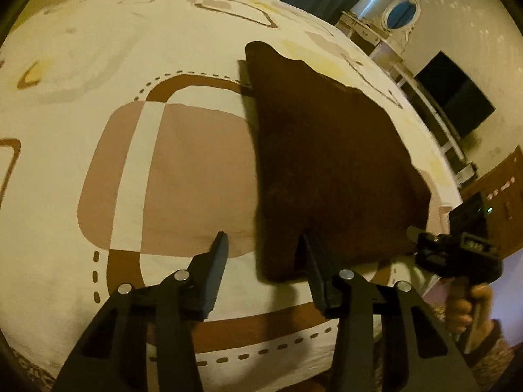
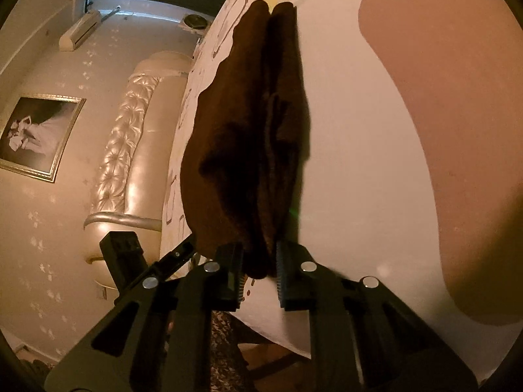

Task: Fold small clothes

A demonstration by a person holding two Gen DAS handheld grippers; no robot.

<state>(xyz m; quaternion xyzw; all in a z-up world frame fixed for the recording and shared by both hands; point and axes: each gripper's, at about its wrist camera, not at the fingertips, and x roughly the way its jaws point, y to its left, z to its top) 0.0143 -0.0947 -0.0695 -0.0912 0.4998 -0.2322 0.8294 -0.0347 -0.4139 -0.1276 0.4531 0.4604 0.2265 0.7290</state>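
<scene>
A dark brown cloth (image 1: 327,163) lies folded on the patterned bed sheet (image 1: 98,65). My left gripper (image 1: 263,245) is open. Its right finger touches the cloth's near edge and its left finger stands over bare sheet. In the right wrist view the same brown cloth (image 2: 248,130) stretches away from my right gripper (image 2: 260,261), whose jaws are closed on the cloth's near edge, with layers bunched between the pads. The right gripper also shows in the left wrist view (image 1: 457,254), at the cloth's right corner, held by a hand.
The bed sheet has brown and pink rounded shapes (image 1: 183,176). A padded cream headboard (image 2: 130,150) and a framed picture (image 2: 36,134) are on the wall side. A dark screen (image 1: 454,98) and white shelf (image 1: 376,32) stand beyond the bed's far edge.
</scene>
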